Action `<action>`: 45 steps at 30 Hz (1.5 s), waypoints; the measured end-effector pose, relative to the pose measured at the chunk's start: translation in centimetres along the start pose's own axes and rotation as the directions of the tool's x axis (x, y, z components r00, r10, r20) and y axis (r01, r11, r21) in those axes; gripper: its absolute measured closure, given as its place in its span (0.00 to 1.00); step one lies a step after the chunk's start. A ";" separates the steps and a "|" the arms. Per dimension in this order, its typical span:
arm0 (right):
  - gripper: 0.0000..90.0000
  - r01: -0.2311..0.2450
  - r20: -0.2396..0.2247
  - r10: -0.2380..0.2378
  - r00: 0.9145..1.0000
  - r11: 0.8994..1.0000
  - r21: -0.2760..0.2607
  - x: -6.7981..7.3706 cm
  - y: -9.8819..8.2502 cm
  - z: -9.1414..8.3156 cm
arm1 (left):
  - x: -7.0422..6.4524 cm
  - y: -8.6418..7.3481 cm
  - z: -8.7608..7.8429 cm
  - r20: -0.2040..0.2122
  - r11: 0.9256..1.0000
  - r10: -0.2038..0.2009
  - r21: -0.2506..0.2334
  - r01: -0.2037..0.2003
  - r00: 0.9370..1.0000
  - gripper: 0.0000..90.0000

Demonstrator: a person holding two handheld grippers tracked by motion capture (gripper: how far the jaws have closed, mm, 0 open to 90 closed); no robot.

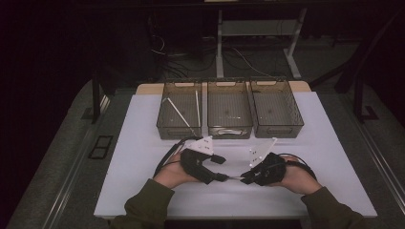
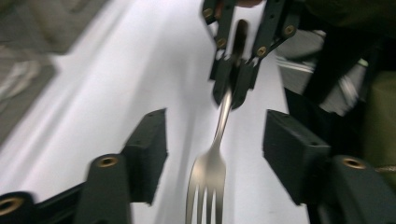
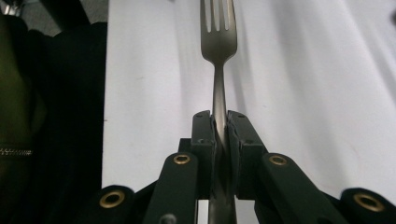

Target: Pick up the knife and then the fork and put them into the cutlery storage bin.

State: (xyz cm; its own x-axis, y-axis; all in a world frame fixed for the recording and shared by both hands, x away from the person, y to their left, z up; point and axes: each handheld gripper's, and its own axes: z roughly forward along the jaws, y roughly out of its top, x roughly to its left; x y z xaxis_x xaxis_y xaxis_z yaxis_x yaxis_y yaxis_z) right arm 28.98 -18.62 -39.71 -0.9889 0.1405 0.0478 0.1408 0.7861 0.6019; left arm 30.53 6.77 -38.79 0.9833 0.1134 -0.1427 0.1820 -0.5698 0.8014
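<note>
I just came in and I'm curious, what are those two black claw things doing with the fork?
A person holds a gripper in each hand over the white table. The right gripper is clamped on the fork by its handle. The left gripper has its jaws open around the tines, not touching. It looks like a handover from left to right. Three bins wait behind.

**Fork between two grippers, three bins behind**

On the table (image 1: 143,191), the fork (image 1: 234,178) spans between left gripper (image 1: 220,168) and right gripper (image 1: 245,179). Behind them three bins sit side by side: left bin (image 1: 165,121), middle bin (image 1: 229,131), right bin (image 1: 296,114).
</note>
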 end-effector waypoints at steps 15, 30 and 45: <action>0.91 -0.176 0.092 0.189 0.978 0.975 -0.132 -2.3 -2.1 -4.5 | 0.0 -5.3 -4.8 -0.311 0.987 -0.152 -0.106 0.125 0.938 0.09; 0.91 -0.294 0.199 0.350 0.915 0.919 -0.264 -6.1 -2.4 -8.6 | -1.7 -8.2 -5.3 -0.382 0.976 -0.206 -0.146 0.162 0.901 0.00; 0.91 -0.414 0.325 0.523 0.788 0.841 -0.350 -11.9 -2.7 -11.7 | -1.6 -8.4 -4.9 -0.362 0.978 -0.201 -0.120 0.168 0.910 0.00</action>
State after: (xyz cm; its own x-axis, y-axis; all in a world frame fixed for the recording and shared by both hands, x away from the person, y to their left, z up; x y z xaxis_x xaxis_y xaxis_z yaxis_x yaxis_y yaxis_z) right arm 39.84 -29.46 -32.63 -0.6907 0.7171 0.0936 0.5109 0.3923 0.7649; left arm 27.39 15.37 -42.42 0.8551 0.5121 -0.0811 0.3425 -0.4405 0.8299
